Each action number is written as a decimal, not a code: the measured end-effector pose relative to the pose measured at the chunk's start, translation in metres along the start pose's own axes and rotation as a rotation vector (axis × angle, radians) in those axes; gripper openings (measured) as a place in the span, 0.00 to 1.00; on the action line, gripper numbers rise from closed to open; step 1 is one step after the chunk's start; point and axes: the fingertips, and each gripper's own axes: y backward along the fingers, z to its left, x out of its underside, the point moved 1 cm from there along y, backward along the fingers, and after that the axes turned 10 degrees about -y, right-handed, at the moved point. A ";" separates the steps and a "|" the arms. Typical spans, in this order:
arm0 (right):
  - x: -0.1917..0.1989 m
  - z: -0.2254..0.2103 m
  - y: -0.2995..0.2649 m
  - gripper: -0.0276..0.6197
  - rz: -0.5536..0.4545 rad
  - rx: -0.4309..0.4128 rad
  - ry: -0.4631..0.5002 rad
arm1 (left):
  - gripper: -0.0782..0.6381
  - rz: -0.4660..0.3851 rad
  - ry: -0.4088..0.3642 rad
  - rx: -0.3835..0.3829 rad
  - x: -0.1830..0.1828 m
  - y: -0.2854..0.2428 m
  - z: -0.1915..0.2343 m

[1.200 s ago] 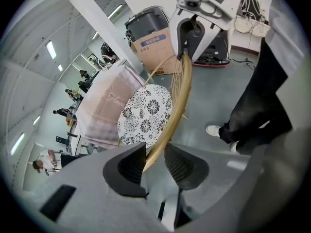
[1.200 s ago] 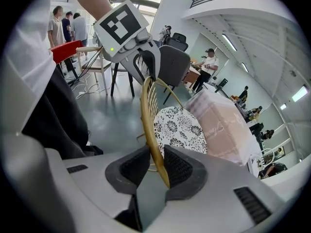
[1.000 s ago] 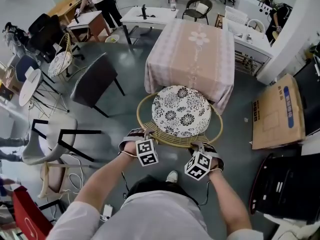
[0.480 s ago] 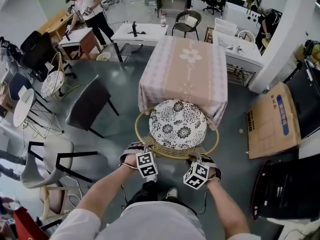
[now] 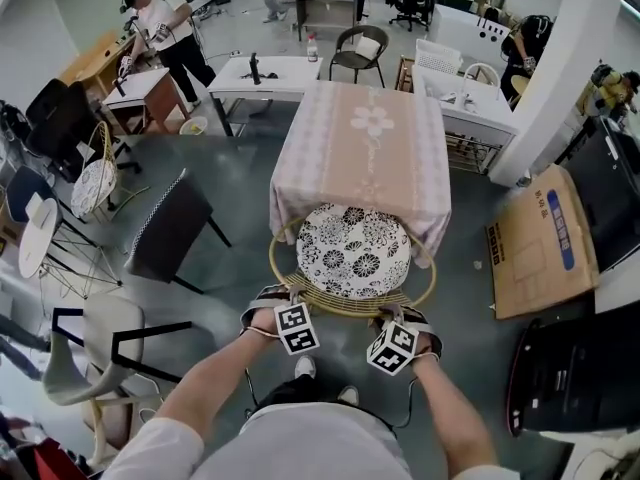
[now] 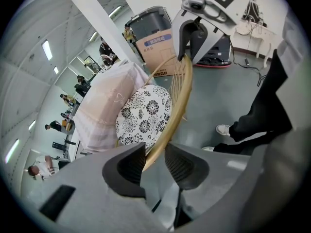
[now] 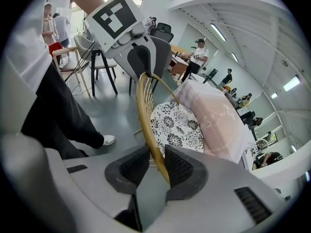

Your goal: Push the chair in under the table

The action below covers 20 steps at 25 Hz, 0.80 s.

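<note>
Beside the table (image 5: 370, 138), left tool (image 6: 154, 161) and right tool (image 7: 156, 166) clamp the floral-cushioned rattan chair (image 5: 350, 306).

A shared, lab-like office hall: white desks (image 5: 262, 69) and standing people (image 5: 165, 28) beyond the left gripper (image 5: 288, 296), a cardboard box (image 5: 545, 240) right of the right gripper (image 5: 393, 315), strip lights (image 7: 219, 32) overhead.

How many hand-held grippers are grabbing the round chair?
2. The left hand-held gripper grips the chair's round rim on its near left side; the right hand-held gripper grips it on the near right.
</note>
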 end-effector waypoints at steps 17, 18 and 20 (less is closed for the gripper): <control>-0.030 -0.040 -0.027 0.18 0.034 0.041 -0.051 | 0.28 -0.010 -0.035 0.007 0.011 -0.027 0.056; -0.031 -0.041 -0.029 0.18 0.038 0.044 -0.056 | 0.28 -0.012 -0.039 0.008 0.012 -0.028 0.057; -0.033 -0.043 -0.032 0.18 0.043 0.054 -0.068 | 0.28 -0.017 -0.046 0.005 0.013 -0.030 0.061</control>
